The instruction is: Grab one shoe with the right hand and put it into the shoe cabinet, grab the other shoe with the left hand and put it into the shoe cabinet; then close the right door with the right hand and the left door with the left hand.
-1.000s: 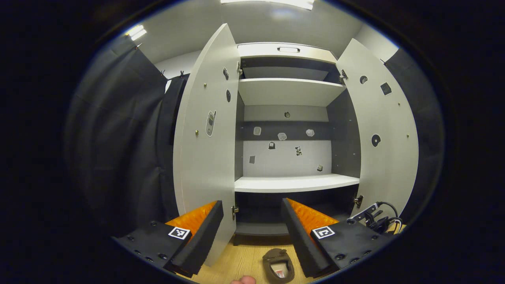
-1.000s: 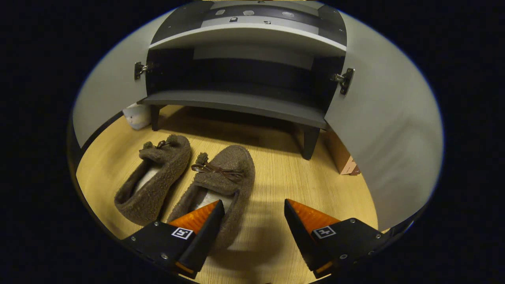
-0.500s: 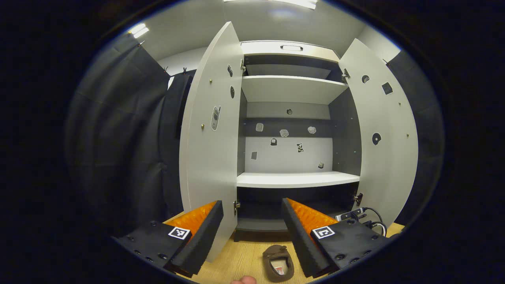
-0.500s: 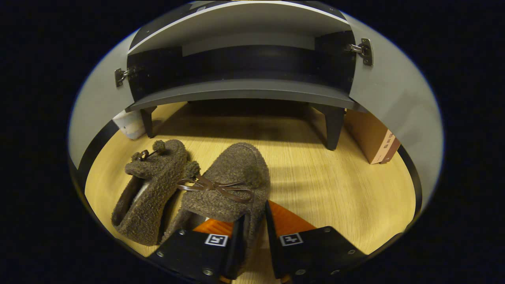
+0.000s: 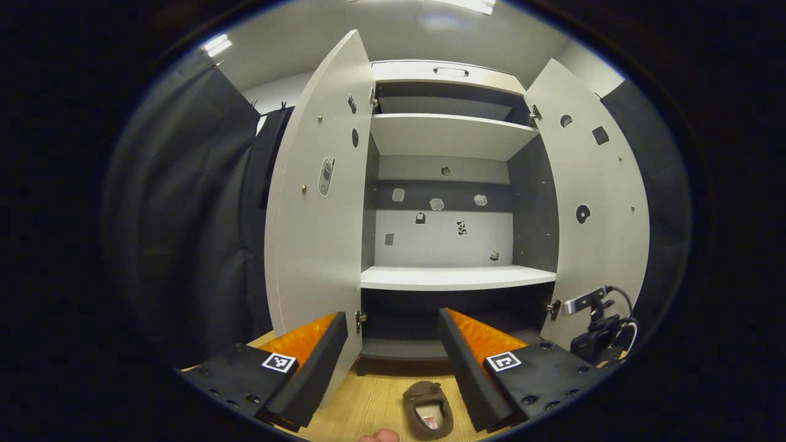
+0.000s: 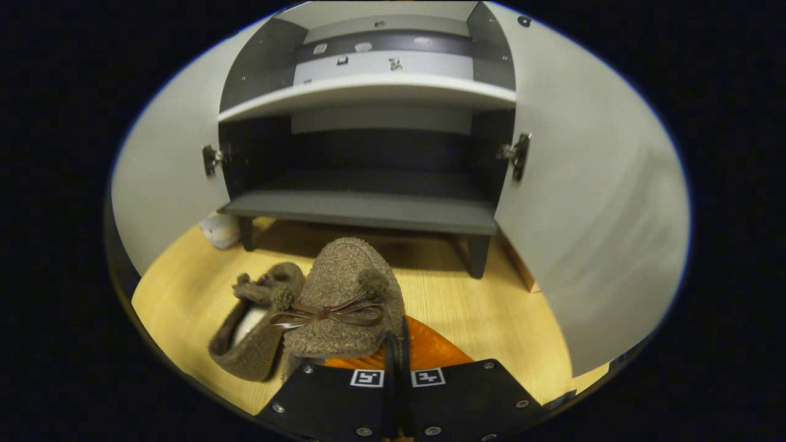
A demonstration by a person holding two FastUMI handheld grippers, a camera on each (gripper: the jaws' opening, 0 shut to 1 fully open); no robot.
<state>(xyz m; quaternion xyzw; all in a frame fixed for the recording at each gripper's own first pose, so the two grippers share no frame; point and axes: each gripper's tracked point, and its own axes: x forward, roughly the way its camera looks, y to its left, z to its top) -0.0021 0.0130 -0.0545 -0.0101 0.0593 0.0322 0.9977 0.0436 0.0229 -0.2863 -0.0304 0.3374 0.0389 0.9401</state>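
Left gripper view: the left gripper hangs idle with jaws spread wide and nothing between them, facing the shoe cabinet. The left door and right door both stand open. One brown slipper lies on the wood floor at 6 o'clock, between the two fingers in the picture but well below them and untouched. At 4 o'clock the other gripper's body and cables show near the right door's foot.

Right gripper view: the right gripper is closed tight on the side wall of the held slipper, its toe pointing to 12 o'clock at the bottom compartment. Whether the sole is off the floor cannot be told for certain. The second slipper sits just beside it at 9 o'clock; the two may be touching.

Assessment: the step in hand is carrying this first shoe to the cabinet. The grip is on soft fleece at one edge only, so the shoe is likely to sag or swing; keep the squeeze firm and move steadily. Raise it enough to clear the front lip of the bottom shelf, go in centrally between the hinges, set the sole flat and well inside so the doors can shut, then release.
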